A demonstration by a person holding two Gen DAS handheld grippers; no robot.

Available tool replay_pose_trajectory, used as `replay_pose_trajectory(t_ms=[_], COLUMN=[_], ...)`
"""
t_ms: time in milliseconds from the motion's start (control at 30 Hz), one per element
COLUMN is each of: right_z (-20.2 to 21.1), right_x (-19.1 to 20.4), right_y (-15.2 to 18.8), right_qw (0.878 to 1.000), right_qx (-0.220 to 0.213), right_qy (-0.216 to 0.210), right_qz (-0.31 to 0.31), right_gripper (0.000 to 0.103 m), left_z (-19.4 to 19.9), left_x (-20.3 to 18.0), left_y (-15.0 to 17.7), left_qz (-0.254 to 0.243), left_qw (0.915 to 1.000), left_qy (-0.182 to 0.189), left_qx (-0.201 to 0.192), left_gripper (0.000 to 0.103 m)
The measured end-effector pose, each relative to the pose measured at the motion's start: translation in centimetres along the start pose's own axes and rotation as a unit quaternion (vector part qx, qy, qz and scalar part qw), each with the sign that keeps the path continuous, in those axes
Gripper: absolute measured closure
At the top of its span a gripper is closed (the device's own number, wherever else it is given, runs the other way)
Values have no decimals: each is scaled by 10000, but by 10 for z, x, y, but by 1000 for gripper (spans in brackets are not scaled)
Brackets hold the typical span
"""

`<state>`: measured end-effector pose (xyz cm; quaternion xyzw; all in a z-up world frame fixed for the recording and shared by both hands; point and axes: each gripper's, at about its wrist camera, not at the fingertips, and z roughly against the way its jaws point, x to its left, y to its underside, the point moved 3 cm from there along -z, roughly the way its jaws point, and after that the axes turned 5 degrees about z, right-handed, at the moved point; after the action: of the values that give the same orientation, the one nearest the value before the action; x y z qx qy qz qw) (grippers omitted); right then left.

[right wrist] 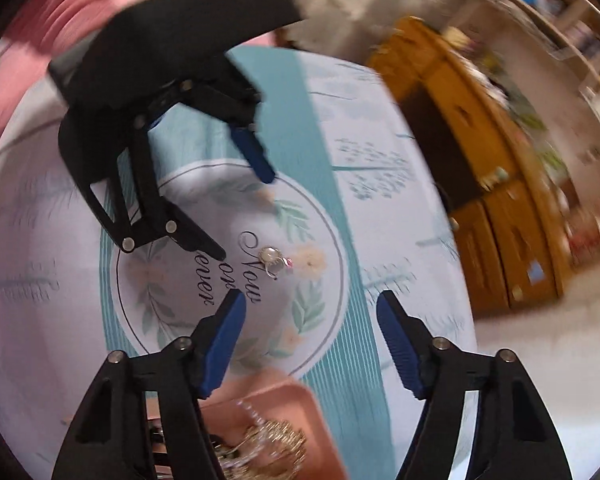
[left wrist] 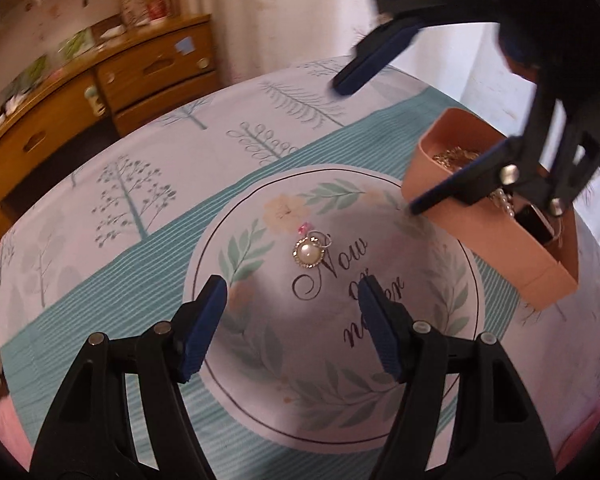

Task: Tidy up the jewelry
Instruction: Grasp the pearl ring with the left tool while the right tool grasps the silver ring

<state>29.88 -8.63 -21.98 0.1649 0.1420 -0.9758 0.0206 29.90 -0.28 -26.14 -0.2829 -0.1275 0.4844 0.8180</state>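
A pearl brooch [left wrist: 309, 255] with a small ring and a pink stone lies on the round floral print of the tablecloth [left wrist: 140, 264]. It also shows in the right wrist view [right wrist: 271, 259]. My left gripper [left wrist: 292, 330] is open and empty, just short of the brooch. My right gripper [left wrist: 374, 146] is open and empty, hovering above a pink box [left wrist: 488, 236] that holds gold chains and pearls. The pink box [right wrist: 284, 408] sits under my right gripper [right wrist: 310, 346] in its own view.
A wooden chest of drawers [left wrist: 100, 92] stands beyond the table's far edge, with clutter on top. A pink cloth [right wrist: 40, 32] lies at the table's side. The table edge curves close behind the pink box.
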Motion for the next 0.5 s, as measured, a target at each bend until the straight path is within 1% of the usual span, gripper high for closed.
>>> replay_pose_trajectory(t_ms=[33,133,167,200,267,300,367,500], right_z=[-6,-23,-30,-37,-47,-52,-62,-74], right_x=[0,7,8,11,14,15,13,8], right_y=[-3,-7,-8,-8,-10,-10,-8,-6], right_qw=[9998,9978,9967,9961,9949,9948,9951,9947], right_qx=[-26,-102,-116,-113,-114,-118,-136,-214], right_qy=[-123,-468,-557,-580,-608,-634,-677,-787], right_qz=[152,456,572,662,796,785,712,622], right_gripper=[39,46,47,48,53,56,63,65], left_z=[-2,-8,-10,-12,-15,-16,-18,-21], left_x=[-1,-3,-3,-3,-4,-4,-2,6], left_y=[0,0,0,0,1,1,0,-2], left_qz=[-62,-240,-297,-326,-406,-439,-417,-272], left_qw=[10000,9997,9995,9994,9991,9990,9991,9995], left_qy=[16,-50,-75,-63,-26,-23,29,166], left_qx=[-26,-75,-101,-98,-78,-87,-78,-49], left_gripper=[40,49,53,54,56,57,58,58])
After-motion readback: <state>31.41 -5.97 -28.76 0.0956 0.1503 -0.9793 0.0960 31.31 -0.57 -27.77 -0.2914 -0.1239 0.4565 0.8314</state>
